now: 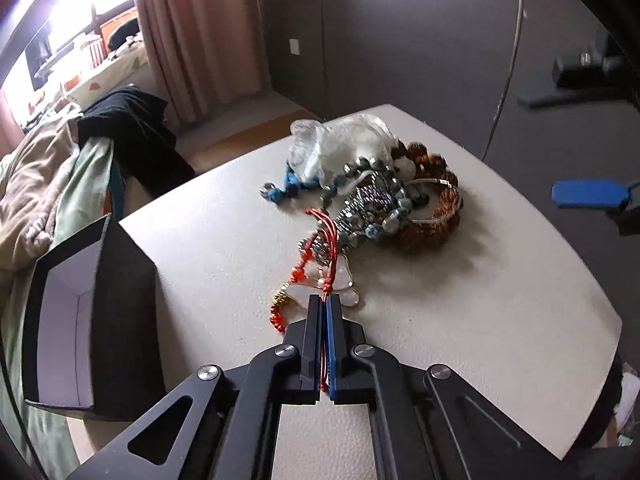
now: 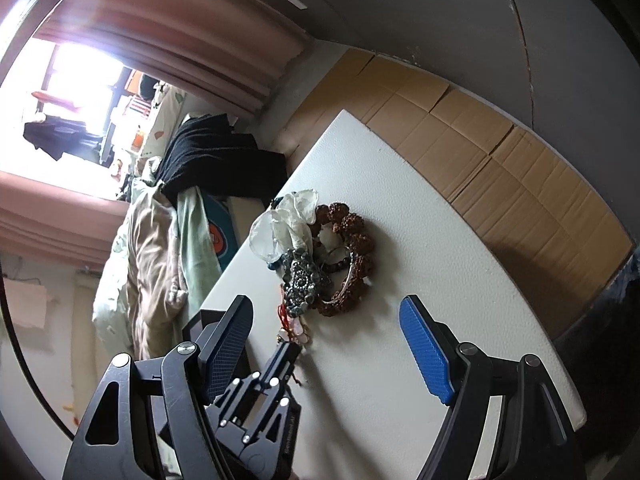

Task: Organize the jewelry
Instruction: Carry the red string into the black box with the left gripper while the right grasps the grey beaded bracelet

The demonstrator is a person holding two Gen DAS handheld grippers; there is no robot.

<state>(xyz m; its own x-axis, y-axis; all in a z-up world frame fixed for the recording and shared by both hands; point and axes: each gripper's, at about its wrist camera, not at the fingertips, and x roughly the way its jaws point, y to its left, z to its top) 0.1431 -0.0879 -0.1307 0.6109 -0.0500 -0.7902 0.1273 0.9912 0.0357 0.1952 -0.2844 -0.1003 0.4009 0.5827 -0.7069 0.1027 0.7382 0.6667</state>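
Now left tongs [image 1: 322,300] pinch the red cord [image 1: 331,258]; right tongs [image 2: 326,344] gape empty.

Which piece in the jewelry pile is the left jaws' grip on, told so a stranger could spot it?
On the white table, a jewelry pile lies beside a crumpled clear bag. From its near end a red cord trails to the left gripper, whose jaws pinch it. It is the only thin red string there; its neighbours are grey beads and a brown bracelet.
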